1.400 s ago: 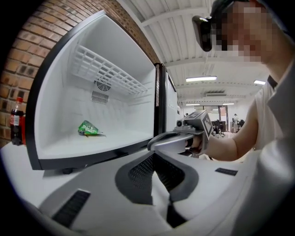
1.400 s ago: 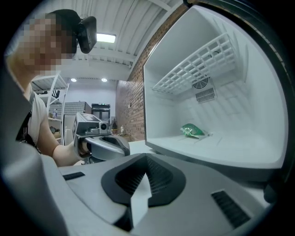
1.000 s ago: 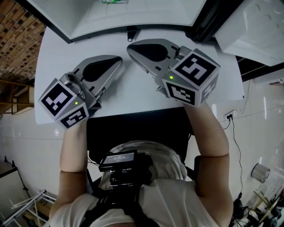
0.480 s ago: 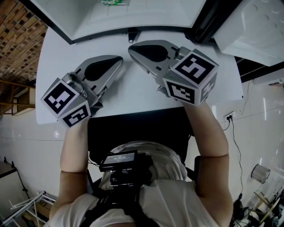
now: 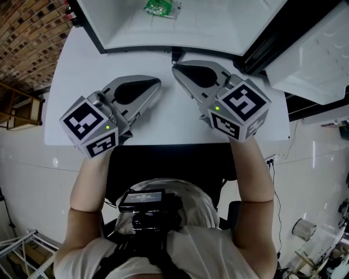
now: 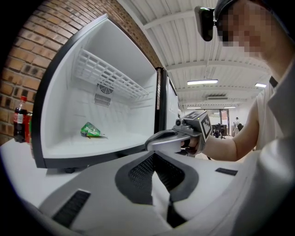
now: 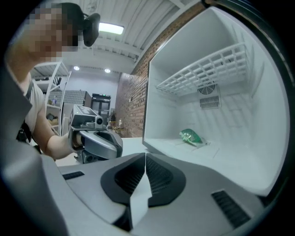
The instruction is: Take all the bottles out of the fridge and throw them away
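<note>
Now leaned in nearer the open white fridge (image 5: 218, 27) than a second ago, baring more of its floor; probably marks the start of the first reach. Hovering low over the white desk (image 5: 163, 120): left tool (image 5: 154, 83) clenched on nothing, right tool (image 5: 177, 67) just beginning to part, nothing between its jaws. Ahead of both, well apart, on the fridge floor: a crumpled green plastic item (image 5: 162, 7), possibly a crushed bottle

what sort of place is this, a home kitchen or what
Likely a lab or workshop, not a home kitchen: a small open fridge sits on a white table by a brick wall, under strip ceiling lights.
</note>
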Motion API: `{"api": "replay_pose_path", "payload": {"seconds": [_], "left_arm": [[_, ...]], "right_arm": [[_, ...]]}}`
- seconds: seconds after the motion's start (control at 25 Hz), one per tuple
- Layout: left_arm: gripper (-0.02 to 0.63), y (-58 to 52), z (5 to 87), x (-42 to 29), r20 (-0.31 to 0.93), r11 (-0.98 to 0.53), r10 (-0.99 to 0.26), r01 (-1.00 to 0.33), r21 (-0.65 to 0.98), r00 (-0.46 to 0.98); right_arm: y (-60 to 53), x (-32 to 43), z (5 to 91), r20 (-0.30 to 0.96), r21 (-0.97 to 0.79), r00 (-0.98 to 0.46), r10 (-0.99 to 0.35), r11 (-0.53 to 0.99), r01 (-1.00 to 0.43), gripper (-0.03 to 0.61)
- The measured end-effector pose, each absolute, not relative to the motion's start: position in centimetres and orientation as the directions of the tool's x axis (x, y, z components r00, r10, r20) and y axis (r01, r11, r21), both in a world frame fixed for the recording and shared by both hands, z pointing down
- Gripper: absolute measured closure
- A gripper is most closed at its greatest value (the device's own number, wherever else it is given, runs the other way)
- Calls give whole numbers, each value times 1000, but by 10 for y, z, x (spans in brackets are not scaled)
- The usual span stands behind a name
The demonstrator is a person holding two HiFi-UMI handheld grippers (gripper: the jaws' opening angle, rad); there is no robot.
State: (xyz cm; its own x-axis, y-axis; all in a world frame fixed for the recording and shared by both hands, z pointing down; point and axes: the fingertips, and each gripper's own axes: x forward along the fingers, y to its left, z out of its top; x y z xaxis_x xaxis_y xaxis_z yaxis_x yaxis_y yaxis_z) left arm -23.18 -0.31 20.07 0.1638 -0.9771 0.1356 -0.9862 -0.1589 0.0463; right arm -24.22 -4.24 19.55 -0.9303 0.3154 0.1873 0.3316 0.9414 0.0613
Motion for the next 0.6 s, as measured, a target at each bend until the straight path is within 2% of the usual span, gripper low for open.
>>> {"api": "replay_pose_path", "payload": {"seconds": [0.12, 0.6], "left_arm": [[609, 4, 187, -238, 100, -145, -984, -989, 36, 148], [611, 22, 176, -241, 19, -160, -987, -985, 60, 161]], "right_arm": [[-52, -256, 178, 209, 166, -941, 267, 939, 303, 565], [-97, -327, 166, 358, 391, -926, 118, 882, 264, 563]]}}
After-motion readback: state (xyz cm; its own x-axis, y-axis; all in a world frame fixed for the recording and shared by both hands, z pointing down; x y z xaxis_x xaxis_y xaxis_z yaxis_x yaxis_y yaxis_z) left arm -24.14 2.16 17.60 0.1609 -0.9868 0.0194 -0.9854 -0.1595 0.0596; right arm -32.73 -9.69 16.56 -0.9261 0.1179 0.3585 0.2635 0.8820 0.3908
